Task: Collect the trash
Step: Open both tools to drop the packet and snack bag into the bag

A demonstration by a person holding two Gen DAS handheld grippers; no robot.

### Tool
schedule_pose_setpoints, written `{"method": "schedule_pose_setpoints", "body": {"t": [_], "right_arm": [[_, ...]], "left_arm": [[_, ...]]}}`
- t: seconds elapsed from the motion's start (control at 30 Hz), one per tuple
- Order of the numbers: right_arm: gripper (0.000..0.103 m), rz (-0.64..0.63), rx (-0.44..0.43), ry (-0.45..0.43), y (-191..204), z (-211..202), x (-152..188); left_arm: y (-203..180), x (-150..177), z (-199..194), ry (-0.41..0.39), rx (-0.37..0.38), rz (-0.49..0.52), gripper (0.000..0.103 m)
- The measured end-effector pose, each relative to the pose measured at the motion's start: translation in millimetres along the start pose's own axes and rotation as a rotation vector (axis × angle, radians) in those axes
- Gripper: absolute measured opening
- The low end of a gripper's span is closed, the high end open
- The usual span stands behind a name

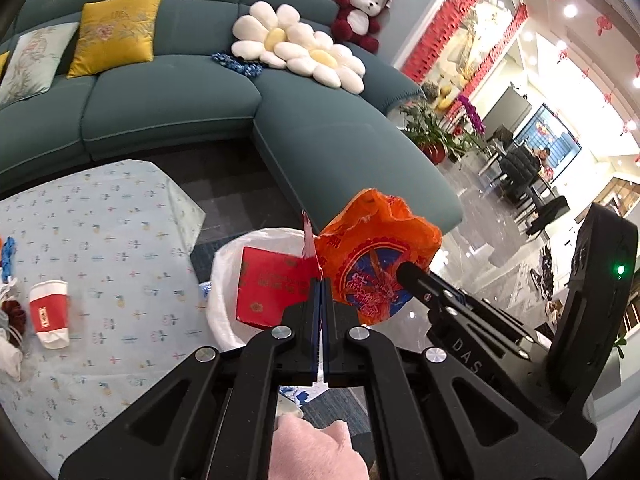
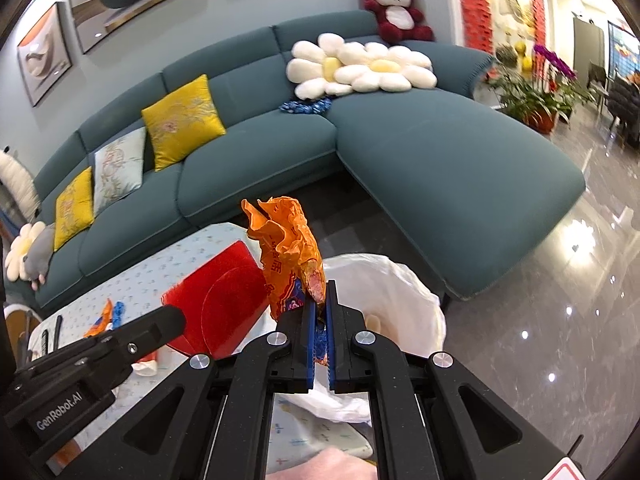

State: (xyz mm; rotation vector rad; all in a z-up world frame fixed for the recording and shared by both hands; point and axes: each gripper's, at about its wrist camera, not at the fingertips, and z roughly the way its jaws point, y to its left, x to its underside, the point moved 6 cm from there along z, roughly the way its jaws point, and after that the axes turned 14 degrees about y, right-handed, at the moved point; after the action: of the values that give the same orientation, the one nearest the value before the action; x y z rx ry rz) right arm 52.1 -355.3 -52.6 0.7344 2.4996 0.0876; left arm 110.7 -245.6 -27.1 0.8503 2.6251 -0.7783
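Landmark: the bin [image 1: 224, 280], lined with a white bag. The left gripper [image 1: 320, 276] is clamped on a thin red scrap [image 1: 309, 246] above the bin's rim. The right gripper [image 2: 320, 300] is clamped on a crumpled orange wrapper [image 2: 288, 240], also held above the bin. A red packet [image 1: 268, 292] lies inside the bin. A paper cup [image 1: 50, 314] lies on the table left of the bin.

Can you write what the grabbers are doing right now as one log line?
left gripper: shut on red envelope | right gripper: shut on orange bag | both over white-lined bin
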Motion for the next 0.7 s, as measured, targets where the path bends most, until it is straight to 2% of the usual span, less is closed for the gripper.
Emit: {"method": "schedule_pose_setpoints", "body": {"t": [0.13,0.23,0.3,0.33,0.7], "right_arm": [[0.004,0.014,0.01,0.016,-12,12,0],[0.01,0.017,0.026,0.02,-16,18,1],[0.021,0.015,0.038,0.016,-16,19,2],[0.024,0.014,0.041,0.013,-17,19,1],[0.04,-0.009,0.026,-0.01,6,6,6]], "left_arm": [[-7,-4,16,0.019,0.009,0.001,0.0],[-6,-5,23,0.015,0.011,-0.023,0.004],[-1,-5,26,0.021,-0.006,-0.065,0.033],[1,-5,26,0.023,-0.005,-0.08,0.035],[29,2,2,-0.003,-0.05,-0.123,0.035]]}}
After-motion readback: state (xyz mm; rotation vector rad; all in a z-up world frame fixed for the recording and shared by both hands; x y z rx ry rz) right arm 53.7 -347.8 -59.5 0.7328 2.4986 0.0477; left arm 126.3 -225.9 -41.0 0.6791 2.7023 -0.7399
